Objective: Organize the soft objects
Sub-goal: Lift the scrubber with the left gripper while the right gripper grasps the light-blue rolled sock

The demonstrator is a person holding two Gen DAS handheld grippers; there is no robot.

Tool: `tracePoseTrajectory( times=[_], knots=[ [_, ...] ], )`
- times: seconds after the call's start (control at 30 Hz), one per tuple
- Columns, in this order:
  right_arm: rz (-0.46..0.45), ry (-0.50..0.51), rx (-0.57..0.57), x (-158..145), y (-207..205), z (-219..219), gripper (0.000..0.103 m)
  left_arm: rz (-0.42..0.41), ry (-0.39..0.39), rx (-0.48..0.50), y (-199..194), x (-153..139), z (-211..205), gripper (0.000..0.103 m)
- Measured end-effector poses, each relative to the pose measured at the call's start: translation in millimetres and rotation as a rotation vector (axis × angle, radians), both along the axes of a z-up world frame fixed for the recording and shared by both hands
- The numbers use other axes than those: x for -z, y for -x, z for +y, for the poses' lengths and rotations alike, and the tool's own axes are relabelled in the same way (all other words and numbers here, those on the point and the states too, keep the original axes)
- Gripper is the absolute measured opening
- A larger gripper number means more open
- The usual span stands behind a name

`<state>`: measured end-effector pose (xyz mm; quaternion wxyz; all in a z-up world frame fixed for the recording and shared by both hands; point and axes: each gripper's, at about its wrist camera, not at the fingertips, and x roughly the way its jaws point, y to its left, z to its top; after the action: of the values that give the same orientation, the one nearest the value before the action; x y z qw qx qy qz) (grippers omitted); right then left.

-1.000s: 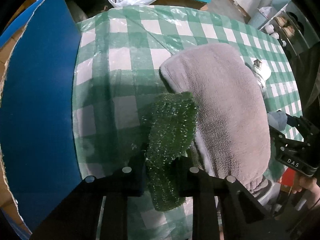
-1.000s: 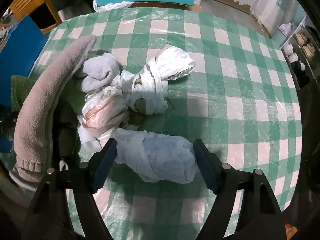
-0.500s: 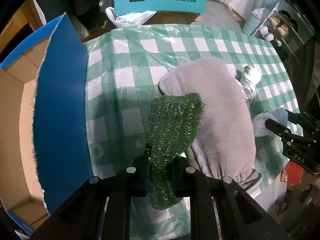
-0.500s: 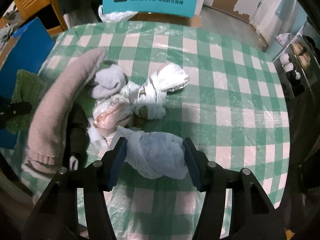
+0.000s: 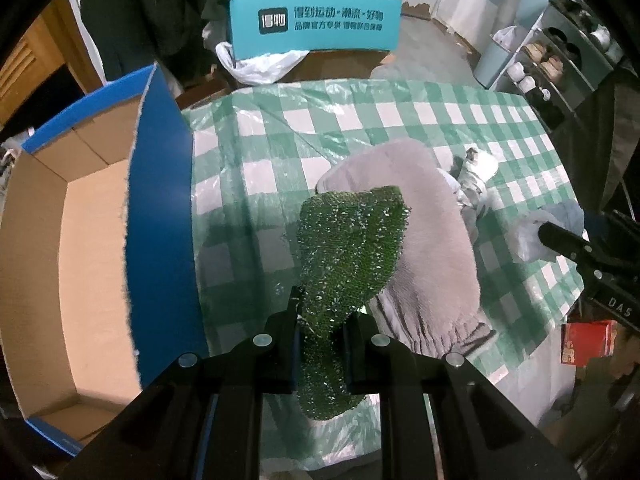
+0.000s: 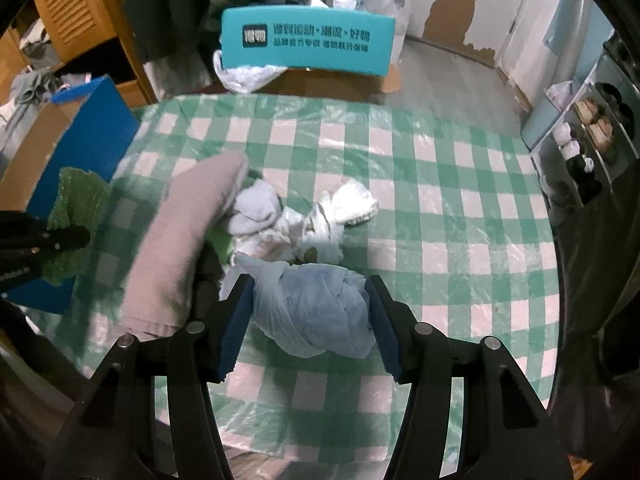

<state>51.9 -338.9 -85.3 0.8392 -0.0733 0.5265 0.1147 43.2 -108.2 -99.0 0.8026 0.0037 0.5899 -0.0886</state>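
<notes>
left gripper pinches glittery dark-green knitted cloth, frame centre | right gripper clasps pale-blue bagged bundle, lower centre | open blue-sided cardboard box at left shows nothing inside | grey fleece garment and white bundles left on checked tablecloth

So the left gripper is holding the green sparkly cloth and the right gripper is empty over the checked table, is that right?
Not quite. The left gripper does hold the green sparkly cloth, but the right gripper is not empty: the right wrist view shows its fingers closed on a pale blue bundle wrapped in plastic, over the checked table.
</notes>
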Motion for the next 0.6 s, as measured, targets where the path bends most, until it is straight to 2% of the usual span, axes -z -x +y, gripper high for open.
tracePoseTrajectory(
  times=[0.3,0.6],
  knots=[
    [-0.050,-0.030,-0.039,-27.9,3.6,21.9,0.056,-0.057,0.003,0.016,13.7,-25.7,6.3,0.015],
    [-0.085,-0.067,-0.100,-51.6,6.4,57.2,0.056,-0.100,0.017,-0.009,24.5,-48.1,29.7,0.015]
  ],
)
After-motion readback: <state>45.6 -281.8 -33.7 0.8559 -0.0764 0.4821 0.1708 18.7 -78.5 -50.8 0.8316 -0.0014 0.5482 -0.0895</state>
